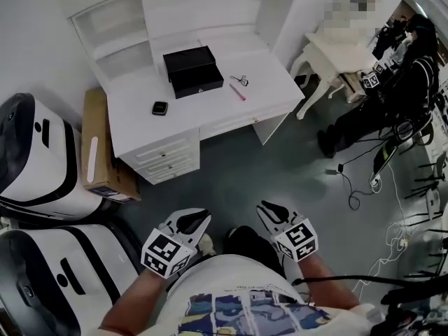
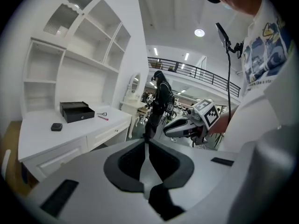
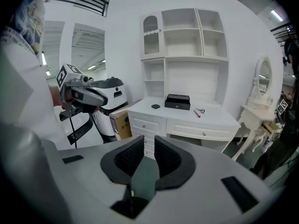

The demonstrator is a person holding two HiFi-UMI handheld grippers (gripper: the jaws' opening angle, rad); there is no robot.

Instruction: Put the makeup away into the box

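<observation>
On far white worktop (image 1: 210,114), right of black box (image 1: 192,71): pink makeup pencil (image 1: 237,92), likely light, stiff, slick; best pinched mid-shaft. Nearby, well apart from it: left tool (image 1: 194,221) closed, right tool (image 1: 271,211) slightly parted, both empty.

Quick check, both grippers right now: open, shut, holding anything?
Left gripper: shut, nothing between its jaws.
Right gripper: open a little, nothing between its jaws.
</observation>
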